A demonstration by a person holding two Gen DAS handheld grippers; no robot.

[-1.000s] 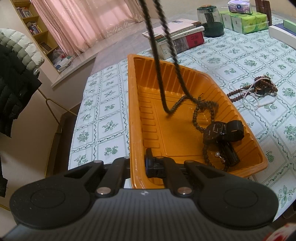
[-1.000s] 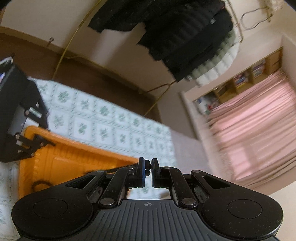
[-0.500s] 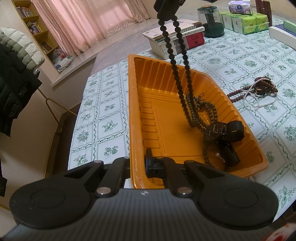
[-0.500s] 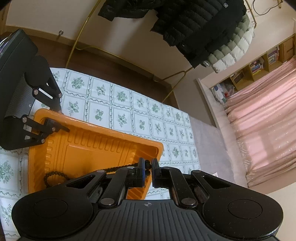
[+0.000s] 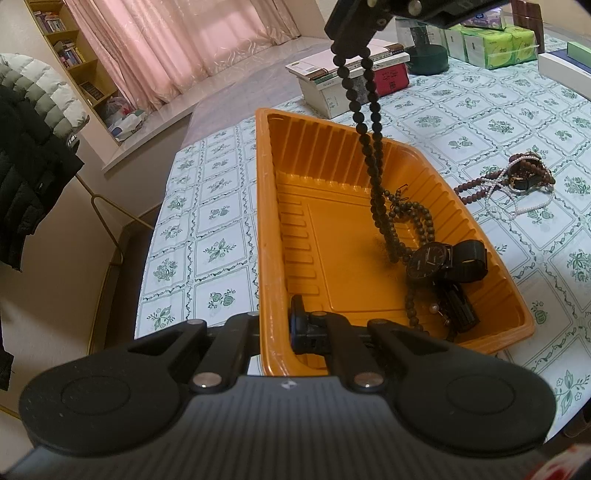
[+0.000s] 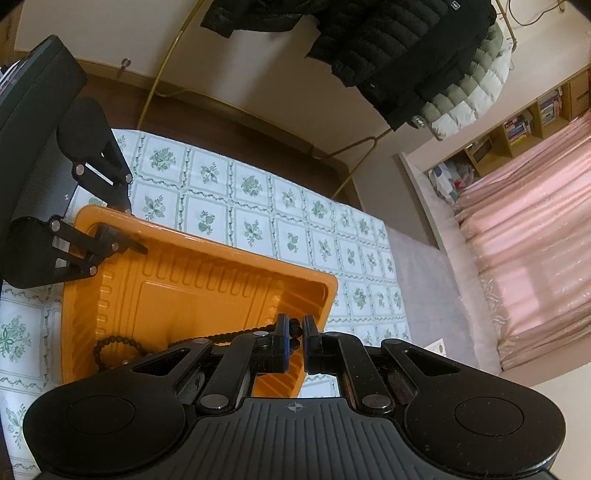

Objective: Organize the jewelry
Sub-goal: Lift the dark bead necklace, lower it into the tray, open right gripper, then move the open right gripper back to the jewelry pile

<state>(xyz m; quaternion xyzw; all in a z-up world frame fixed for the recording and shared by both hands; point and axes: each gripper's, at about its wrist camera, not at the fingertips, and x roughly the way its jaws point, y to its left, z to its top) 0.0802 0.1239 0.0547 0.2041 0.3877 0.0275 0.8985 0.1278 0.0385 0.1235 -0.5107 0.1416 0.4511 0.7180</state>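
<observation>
An orange tray (image 5: 280, 229) lies on the flowered tablecloth. My left gripper (image 5: 277, 325) is shut on the tray's near rim. My right gripper (image 6: 294, 332), seen from above in the left wrist view (image 5: 354, 26), is shut on a dark bead necklace (image 5: 373, 147) that hangs down into the tray. The necklace's lower loop (image 6: 110, 345) rests on the tray floor beside a black watch (image 5: 439, 258) and other dark beads. More bracelets and a pearl strand (image 5: 517, 181) lie on the cloth to the right of the tray.
A stack of books (image 5: 351, 77), a dark jar (image 5: 428, 55) and green tissue packs (image 5: 491, 48) stand at the table's far side. Jackets (image 6: 406, 55) hang on a rack beyond the table's left edge.
My right gripper has come down over the tray and the necklace's lower end has moved right, settling beside the watch. My left gripper has stayed on the rim.
</observation>
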